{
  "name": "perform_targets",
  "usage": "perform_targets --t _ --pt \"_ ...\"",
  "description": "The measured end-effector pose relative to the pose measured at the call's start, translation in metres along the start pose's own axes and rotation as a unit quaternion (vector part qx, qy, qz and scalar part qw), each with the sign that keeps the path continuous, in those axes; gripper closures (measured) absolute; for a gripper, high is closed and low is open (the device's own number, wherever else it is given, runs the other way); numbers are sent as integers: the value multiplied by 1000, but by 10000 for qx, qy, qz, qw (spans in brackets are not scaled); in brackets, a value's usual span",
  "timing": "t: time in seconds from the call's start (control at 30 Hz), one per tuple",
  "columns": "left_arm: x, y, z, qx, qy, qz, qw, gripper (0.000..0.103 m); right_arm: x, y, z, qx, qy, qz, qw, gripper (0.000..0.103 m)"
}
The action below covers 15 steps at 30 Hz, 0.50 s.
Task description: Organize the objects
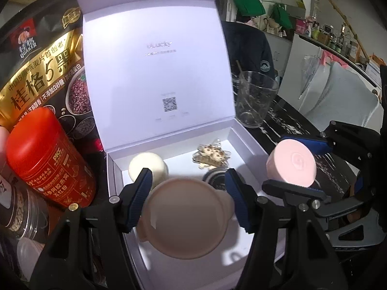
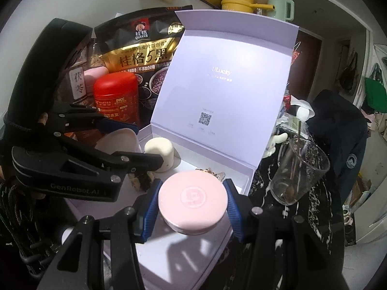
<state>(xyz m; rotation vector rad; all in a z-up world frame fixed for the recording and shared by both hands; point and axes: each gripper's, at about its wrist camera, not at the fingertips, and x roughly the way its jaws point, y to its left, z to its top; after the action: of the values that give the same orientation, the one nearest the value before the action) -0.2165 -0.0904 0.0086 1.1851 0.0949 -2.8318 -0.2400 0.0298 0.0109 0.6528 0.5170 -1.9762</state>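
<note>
A white gift box (image 1: 249,142) stands open, its lid (image 1: 154,67) upright; it also shows in the right wrist view (image 2: 249,181). My left gripper (image 1: 188,188) is shut on a beige round container (image 1: 186,220) held over the box. My right gripper (image 2: 192,200) is shut on a pink round jar (image 2: 193,200), held over the box's right side; the jar also shows in the left wrist view (image 1: 291,165). Inside the box lie a cream cylinder (image 1: 147,166), a gold ornament (image 1: 211,155) and a dark jar (image 1: 216,177).
A red tin (image 1: 48,159) and a Quaker oat bag (image 1: 46,70) stand left of the box. A clear glass (image 1: 255,99) with a stirrer stands on the black marble table (image 1: 285,123) to the right. Clear jars (image 1: 21,210) crowd the near left.
</note>
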Motion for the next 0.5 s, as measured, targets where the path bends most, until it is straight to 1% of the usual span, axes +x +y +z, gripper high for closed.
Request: perform_targets --t 0.2,0.5 --pt "15 14 6 -189 16 140 9997 42 17 -5 6 -2 44 72 10000 51" --pt "33 22 12 -261 26 370 9990 42 31 -12 9 14 86 113 9999 51"
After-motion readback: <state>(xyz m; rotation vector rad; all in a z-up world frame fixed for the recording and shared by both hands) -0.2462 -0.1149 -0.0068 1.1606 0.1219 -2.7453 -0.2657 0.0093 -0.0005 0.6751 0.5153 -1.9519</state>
